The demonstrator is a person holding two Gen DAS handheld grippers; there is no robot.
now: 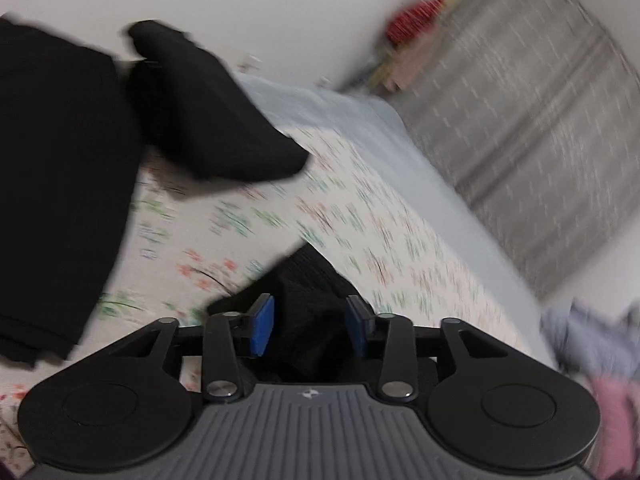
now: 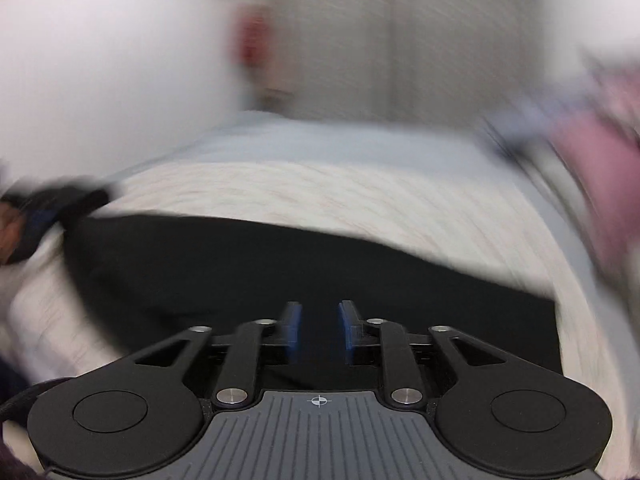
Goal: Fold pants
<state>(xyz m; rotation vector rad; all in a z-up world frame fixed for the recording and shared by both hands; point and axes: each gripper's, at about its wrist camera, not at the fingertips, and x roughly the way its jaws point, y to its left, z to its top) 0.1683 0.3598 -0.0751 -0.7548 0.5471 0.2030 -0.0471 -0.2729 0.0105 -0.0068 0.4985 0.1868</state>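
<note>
black pants [image 2: 280, 272] lie flat across the bed's floral quilt [image 1: 360, 208], matte, with a straight blurred edge. left gripper [image 1: 310, 322] is about half open, blue pads clear of a ribbed dark fold between them. right gripper [image 2: 319, 330] is partly open above the black cloth, gripping nothing. folded black garments [image 1: 60, 180] sit near the bed's far corner.

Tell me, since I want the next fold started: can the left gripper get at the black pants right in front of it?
Probably yes. The left gripper stands open with a bunched part of the black pants between its blue pads, and nothing lies over the cloth there.
</note>
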